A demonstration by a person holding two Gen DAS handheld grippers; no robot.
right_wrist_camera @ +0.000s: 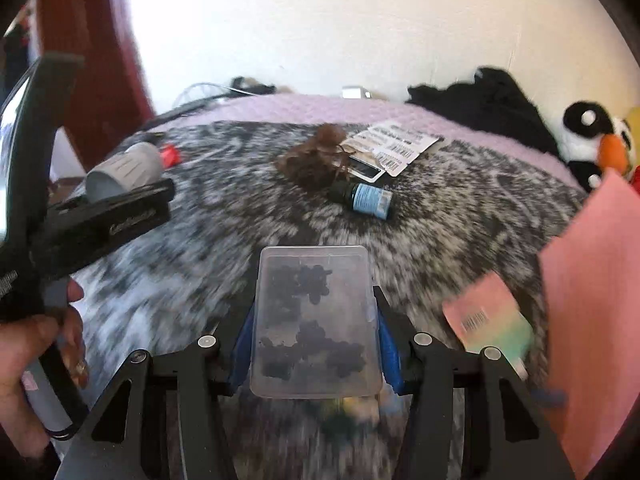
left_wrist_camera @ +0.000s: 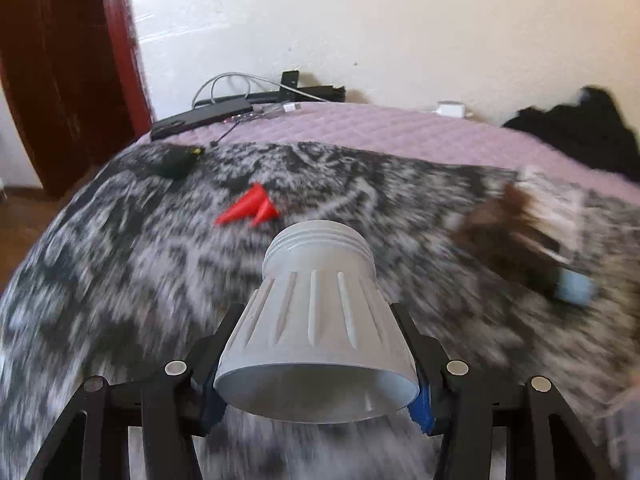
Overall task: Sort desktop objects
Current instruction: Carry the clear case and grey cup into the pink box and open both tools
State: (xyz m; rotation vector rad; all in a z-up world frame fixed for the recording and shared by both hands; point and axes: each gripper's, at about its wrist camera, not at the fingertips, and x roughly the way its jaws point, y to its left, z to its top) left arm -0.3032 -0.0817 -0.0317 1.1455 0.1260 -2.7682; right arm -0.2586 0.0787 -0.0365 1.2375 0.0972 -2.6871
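Note:
My left gripper [left_wrist_camera: 316, 396] is shut on a grey ribbed plastic cone-shaped housing [left_wrist_camera: 316, 320], held above the black-and-white fuzzy blanket [left_wrist_camera: 120, 280]; the housing [right_wrist_camera: 124, 172] also shows at the left of the right wrist view. My right gripper [right_wrist_camera: 314, 344] is shut on a clear plastic box [right_wrist_camera: 314, 320] with dark beads inside. Ahead on the blanket lie two red cones [left_wrist_camera: 250, 206], a brown tuft [right_wrist_camera: 316, 158], a small blue-labelled bottle [right_wrist_camera: 366, 200] and a barcode label sheet [right_wrist_camera: 394, 146].
Pink cards [right_wrist_camera: 490, 318] and a pink sheet [right_wrist_camera: 596, 280] lie at right. A purple quilt [left_wrist_camera: 380, 128] runs behind, with cables and a black bar [left_wrist_camera: 200, 118], black clothing [right_wrist_camera: 492, 108] and a panda plush [right_wrist_camera: 596, 140]. A hand [right_wrist_camera: 24, 360] holds the left tool.

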